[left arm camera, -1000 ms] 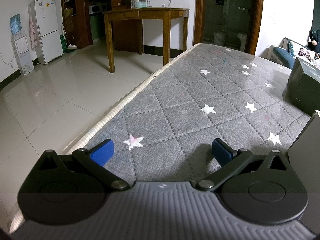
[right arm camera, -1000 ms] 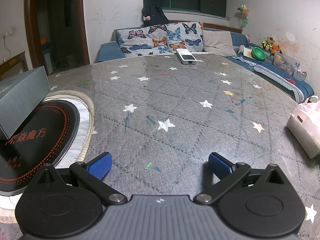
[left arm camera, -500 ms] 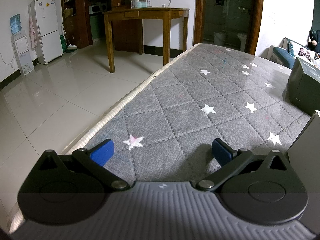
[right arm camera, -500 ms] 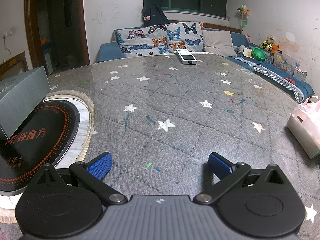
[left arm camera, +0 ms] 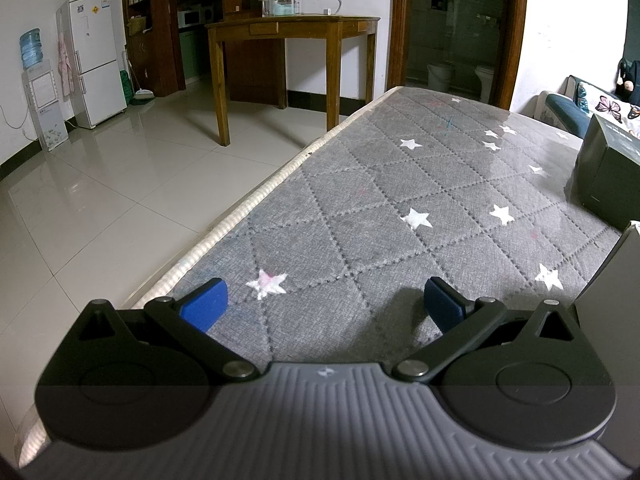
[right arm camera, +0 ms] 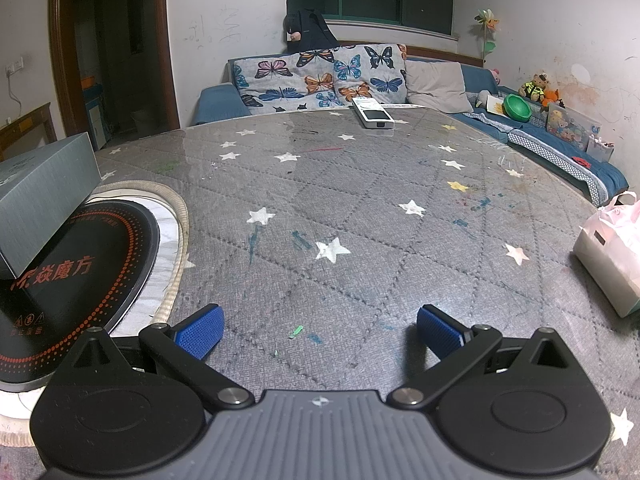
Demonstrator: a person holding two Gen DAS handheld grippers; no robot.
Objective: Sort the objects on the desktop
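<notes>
Both the left gripper (left arm camera: pixel 324 302) and the right gripper (right arm camera: pixel 318 330) are held low over the grey star-quilted tabletop (right arm camera: pixel 360 208), jaws spread wide and empty, presumably poised before a first pick. Sortable items are seen well apart: a grey box (right arm camera: pixel 44 188) at left, a white device (right arm camera: pixel 374 114) at the far edge, a pink bag (right arm camera: pixel 612 252) at right.

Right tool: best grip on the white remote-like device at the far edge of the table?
Take the white remote-like device across its two long sides, near the middle. It lies flat on the grey star-patterned table cover, long axis running roughly away from the right tool, which is open. Come straight forward and down from above; its narrow width should fit between the fingers, though its thickness is hard to judge.
</notes>
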